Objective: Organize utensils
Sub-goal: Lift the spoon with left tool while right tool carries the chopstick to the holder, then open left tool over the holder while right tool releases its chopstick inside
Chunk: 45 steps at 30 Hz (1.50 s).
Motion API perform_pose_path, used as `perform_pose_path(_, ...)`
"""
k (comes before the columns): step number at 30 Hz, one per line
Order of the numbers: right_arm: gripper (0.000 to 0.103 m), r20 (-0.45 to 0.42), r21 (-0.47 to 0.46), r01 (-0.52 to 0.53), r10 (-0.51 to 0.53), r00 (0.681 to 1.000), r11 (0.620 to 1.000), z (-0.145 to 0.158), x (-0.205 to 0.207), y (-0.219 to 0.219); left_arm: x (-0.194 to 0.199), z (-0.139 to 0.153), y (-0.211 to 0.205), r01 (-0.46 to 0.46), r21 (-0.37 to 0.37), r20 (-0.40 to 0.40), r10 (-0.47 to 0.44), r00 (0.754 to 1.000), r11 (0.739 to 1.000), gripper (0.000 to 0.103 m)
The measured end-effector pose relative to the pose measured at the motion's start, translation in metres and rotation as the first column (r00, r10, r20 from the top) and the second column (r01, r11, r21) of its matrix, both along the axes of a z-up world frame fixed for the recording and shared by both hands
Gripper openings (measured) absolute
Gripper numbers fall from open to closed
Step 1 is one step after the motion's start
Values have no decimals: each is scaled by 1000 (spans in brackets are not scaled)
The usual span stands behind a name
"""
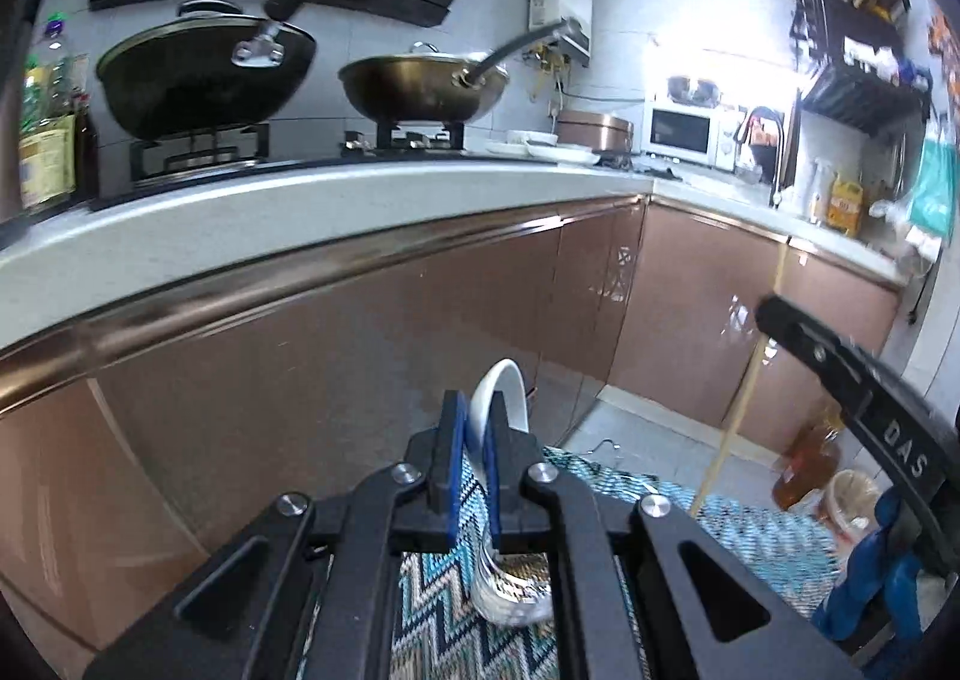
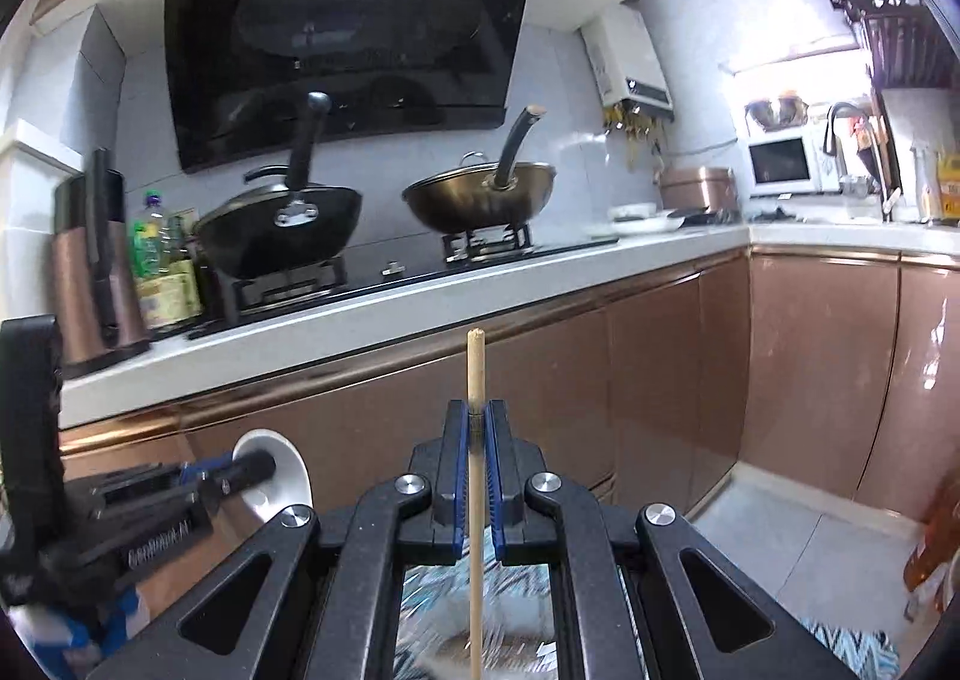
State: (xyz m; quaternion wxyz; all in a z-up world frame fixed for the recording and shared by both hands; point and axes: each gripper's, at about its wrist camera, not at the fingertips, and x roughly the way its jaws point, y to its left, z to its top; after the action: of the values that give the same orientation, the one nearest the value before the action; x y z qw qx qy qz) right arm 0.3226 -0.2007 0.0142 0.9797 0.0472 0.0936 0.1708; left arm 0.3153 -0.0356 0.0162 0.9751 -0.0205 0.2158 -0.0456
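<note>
My left gripper [image 1: 476, 410] is shut on a white ceramic spoon [image 1: 501, 389], whose curved end sticks up past the fingertips and whose other end hangs below the jaws. It also shows in the right wrist view [image 2: 282, 467] at lower left. My right gripper [image 2: 477, 416] is shut on a wooden chopstick [image 2: 475, 368] that stands upright through the jaws. The chopstick also shows in the left wrist view [image 1: 741, 398] as a long thin stick beside the right gripper's black body [image 1: 852, 380]. Both grippers are held in the air in front of the cabinets.
A white counter [image 2: 372, 332] runs ahead with a black wok [image 2: 282, 230] and a brass wok [image 2: 480, 200] on the stove. Brown cabinet doors [image 1: 300, 356] lie below. A zigzag rug [image 1: 444, 608] covers the floor. A microwave [image 2: 780, 164] and a sink tap stand at the right.
</note>
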Motion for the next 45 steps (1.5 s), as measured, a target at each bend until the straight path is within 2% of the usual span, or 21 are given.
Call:
perform_pose_path(6, 6, 19, -18, 19, -19, 1000, 1000, -31, 31, 2, 27, -33, -19, 6, 44, 2, -6, 1000, 999, 5)
perform_pose_path(9, 6, 6, -23, 22, -21, 1000, 1000, -47, 40, 2, 35, -47, -25, 5, 81, 12, -6, 1000, 997, 5)
perform_pose_path(12, 6, -18, -24, 20, -20, 1000, 1000, -62, 47, 3, 39, -60, -27, 7, 86, 5, -8, 1000, 996, 5)
perform_pose_path(22, 6, -77, -84, 27, -34, 996, 996, -101, 45, 6, 41, -93, -36, 10, 142, -1, -10, 1000, 990, 7)
perform_pose_path(24, 11, -90, -96, 34, -43, 995, 995, -104, 44, 6, 40, -95, -35, 13, 138, -3, -13, 1000, 990, 9)
perform_pose_path(26, 23, -93, -115, 44, -55, 994, 992, -106, 39, 7, 39, -96, -33, 19, 137, -11, -17, 1000, 990, 10)
perform_pose_path(30, 28, -89, -133, 53, -65, 994, 990, -98, 28, 7, 33, -91, -25, 26, 107, -23, -24, 999, 994, 12)
perform_pose_path(33, 33, -73, -142, 62, -73, 995, 988, -85, 15, 7, 23, -78, -17, 16, 84, 7, -17, 1000, 996, 14)
perform_pose_path(36, 39, -60, -157, 68, -78, 995, 985, -73, -1, 7, 9, -65, -12, 14, 74, 26, -16, 1000, 997, 24)
perform_pose_path(42, 46, -40, -179, 85, -94, 995, 980, -48, -42, 2, -26, -41, 6, 17, 42, 55, -19, 998, 999, 25)
perform_pose_path(45, 55, -10, -173, 104, -108, 994, 979, -30, -69, -3, -51, -24, 21, 6, 18, 88, -8, 996, 1000, 25)
